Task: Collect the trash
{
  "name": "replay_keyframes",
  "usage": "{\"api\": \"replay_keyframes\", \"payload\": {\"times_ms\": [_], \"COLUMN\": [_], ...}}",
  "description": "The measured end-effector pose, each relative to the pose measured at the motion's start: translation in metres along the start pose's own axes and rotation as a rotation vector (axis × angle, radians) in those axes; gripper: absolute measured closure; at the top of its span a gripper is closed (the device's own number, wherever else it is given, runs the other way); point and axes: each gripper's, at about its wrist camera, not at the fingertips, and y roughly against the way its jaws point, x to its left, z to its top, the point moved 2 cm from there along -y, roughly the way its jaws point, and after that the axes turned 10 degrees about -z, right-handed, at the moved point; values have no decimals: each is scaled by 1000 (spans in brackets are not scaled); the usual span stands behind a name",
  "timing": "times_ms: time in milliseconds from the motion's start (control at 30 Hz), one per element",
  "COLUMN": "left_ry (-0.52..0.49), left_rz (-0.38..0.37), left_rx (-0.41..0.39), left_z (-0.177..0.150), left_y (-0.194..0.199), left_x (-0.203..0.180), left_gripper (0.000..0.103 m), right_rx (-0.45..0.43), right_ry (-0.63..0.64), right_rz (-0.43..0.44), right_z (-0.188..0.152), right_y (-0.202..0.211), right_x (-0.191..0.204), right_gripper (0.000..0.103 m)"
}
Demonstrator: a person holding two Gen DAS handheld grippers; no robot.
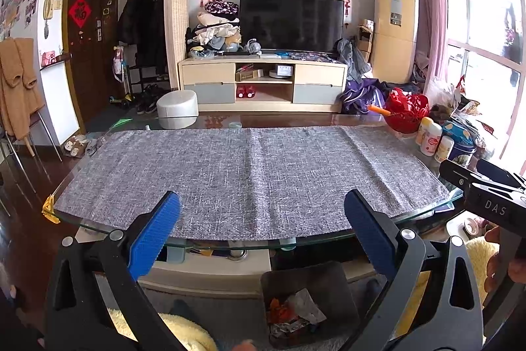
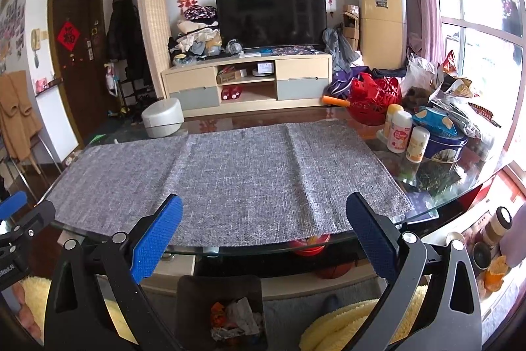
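A dark trash bin [image 1: 332, 288] stands on the floor below the table's near edge and holds crumpled paper and orange wrappers [image 1: 292, 314]; it also shows in the right wrist view [image 2: 194, 295] with the same trash [image 2: 235, 316]. My left gripper [image 1: 261, 234] is open and empty, held above the bin at the table's front edge. My right gripper [image 2: 263, 236] is open and empty, beside it to the right. The grey cloth mat [image 1: 250, 173] on the glass table [image 2: 460, 193] carries no trash that I can see.
Bottles [image 2: 399, 134], a blue tin [image 2: 443, 147], a red basket [image 2: 374, 101] and bags crowd the table's right end. A lower shelf with cups and orange peel [image 2: 493, 275] sits at right. Yellow fluffy fabric [image 2: 345, 324] lies beside the bin. TV stand stands beyond the table.
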Motion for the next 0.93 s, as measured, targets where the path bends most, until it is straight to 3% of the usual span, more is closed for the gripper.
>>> {"api": "replay_keyframes", "payload": {"times_ms": [933], "left_ry": [32], "left_rz": [-22], "left_rx": [-7], "left_z": [-3], "left_y": [-7], "left_x": [6], "left_gripper": [8], "right_rx": [36], "right_ry": [-4], "right_rz": [1], "right_z": [-4], "right_y": [-16], "right_x": [-1], "right_gripper": [3]}}
